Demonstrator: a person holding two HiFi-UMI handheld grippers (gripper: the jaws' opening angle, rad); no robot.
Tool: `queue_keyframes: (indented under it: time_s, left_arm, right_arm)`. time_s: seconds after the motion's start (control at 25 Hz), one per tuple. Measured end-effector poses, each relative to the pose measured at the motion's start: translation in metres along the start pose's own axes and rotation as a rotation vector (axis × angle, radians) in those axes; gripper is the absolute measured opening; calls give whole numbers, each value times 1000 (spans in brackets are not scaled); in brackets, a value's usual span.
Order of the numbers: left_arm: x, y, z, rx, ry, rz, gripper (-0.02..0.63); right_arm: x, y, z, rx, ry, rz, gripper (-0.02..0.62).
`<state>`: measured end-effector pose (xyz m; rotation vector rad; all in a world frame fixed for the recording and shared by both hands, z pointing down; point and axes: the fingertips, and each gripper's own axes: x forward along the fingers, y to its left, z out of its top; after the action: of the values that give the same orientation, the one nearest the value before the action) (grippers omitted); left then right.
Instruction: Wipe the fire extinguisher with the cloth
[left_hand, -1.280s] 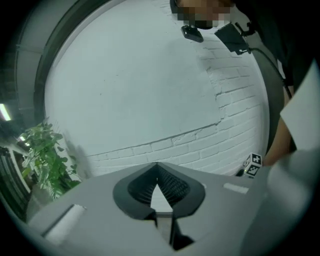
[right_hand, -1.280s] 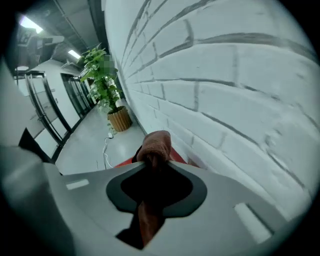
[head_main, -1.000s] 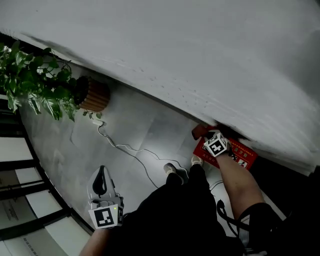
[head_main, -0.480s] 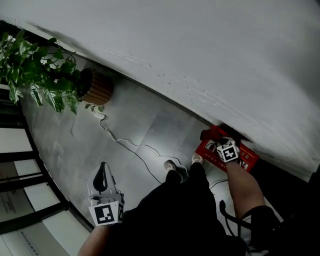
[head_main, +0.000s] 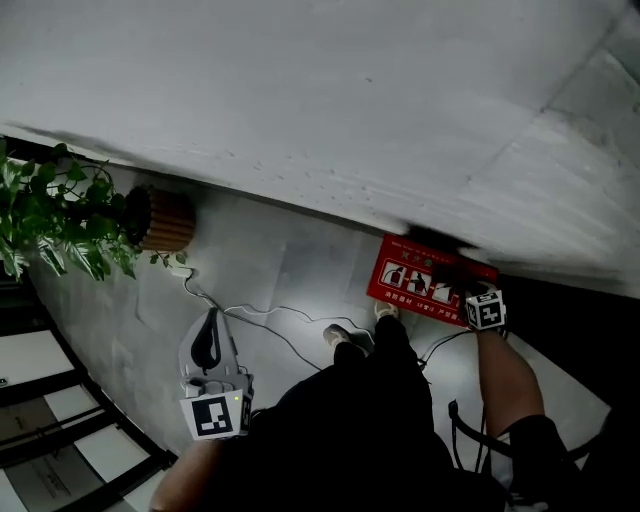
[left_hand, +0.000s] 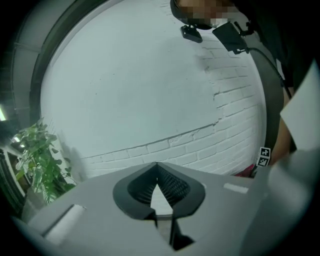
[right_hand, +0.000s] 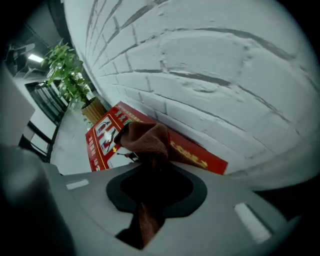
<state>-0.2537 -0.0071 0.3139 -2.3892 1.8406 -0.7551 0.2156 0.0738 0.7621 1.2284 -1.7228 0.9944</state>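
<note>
**Desk:** What's on your left?

**Me:** In the head view, a potted plant (head_main: 60, 215) stands at nine o'clock against the white brick wall (head_main: 300, 100). A thin cable (head_main: 240, 310) trails from it across the grey floor (head_main: 290, 260). My left gripper (head_main: 207, 322) is at eight o'clock, well apart from the job. Its jaws are together with nothing between them, and it points at bare wall.

**Desk:** And the task's thing?

**Me:** The fire extinguisher box (head_main: 430, 280) lies between three and four o'clock, at the foot of the wall. It is red, with its pictogram face turned up.

**Desk:** The right side?

**Me:** My right gripper (head_main: 483, 303) is at four o'clock, over the right end of the box. It is clamped on the brown cloth (right_hand: 147, 142), which is bunched ahead of the jaws with a tail hanging out behind. In the right gripper view the bunch sits over the box's upper face, at about twelve o'clock from the jaws. I can't tell whether it presses on the surface.

**Desk:** How far along?

**Me:** I judge the wipe to be under way, since the cloth is gripped and at the box. I see no dust line or streak, so I can't say which parts are done. As I judge it, the left end, the pictogram face and the edges all remain to be covered.
</note>
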Motion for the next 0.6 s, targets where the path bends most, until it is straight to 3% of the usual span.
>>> queue_keyframes:
  time_s: [0.16,0.36,0.44,0.6]
  left_arm:
    - [14,-18,11,15,-27,-68,0]
    - [19,-29,14,18,-39,-97,0]
    - [16,-30,13,16,-38,-90,0]
    - [10,-21,14,14,-44,-54,0]
  right_arm:
    - [-22,-29,-38,100,-2,-68,63]
    - [-40,-44,-74,191,39,-151,63]
    - [-40,-23,-55,93,-17,-122,63]
    - [-21,50,15,-104,-111,13,63]
